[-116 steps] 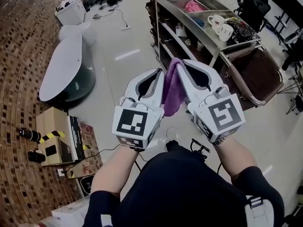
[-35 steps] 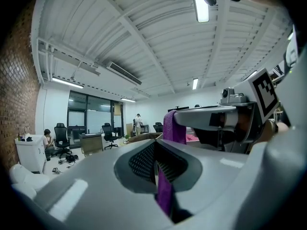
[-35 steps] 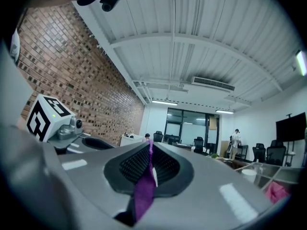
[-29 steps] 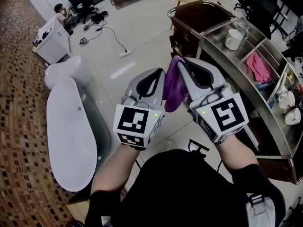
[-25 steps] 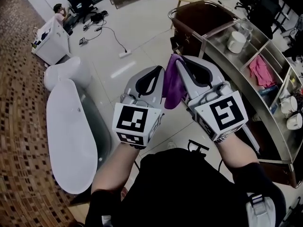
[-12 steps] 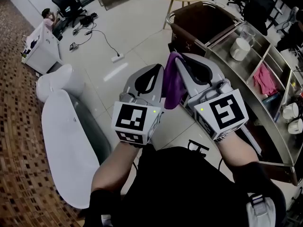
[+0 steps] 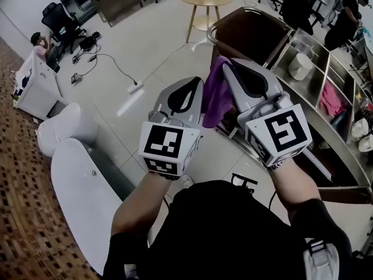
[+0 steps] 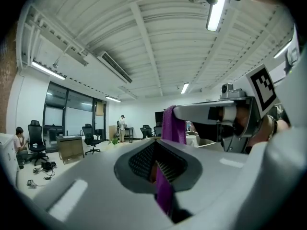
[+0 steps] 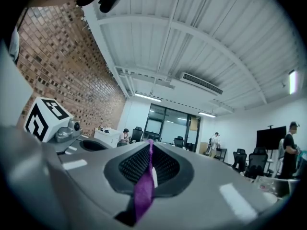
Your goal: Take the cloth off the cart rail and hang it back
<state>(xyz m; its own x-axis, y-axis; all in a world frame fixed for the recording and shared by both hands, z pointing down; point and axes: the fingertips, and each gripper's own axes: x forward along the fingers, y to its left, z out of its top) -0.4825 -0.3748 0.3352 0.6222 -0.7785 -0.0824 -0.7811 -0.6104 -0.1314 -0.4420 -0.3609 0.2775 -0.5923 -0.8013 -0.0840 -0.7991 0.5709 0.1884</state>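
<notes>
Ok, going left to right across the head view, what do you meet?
white tub → left gripper → purple cloth → right gripper → pink cloth in the steel cart

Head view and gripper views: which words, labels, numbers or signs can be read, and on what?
No text can be read in any view.
Left white marker cube and right white marker cube: black square patterns, no letters.
Stainless-steel cart: print, if any, too small.
</notes>
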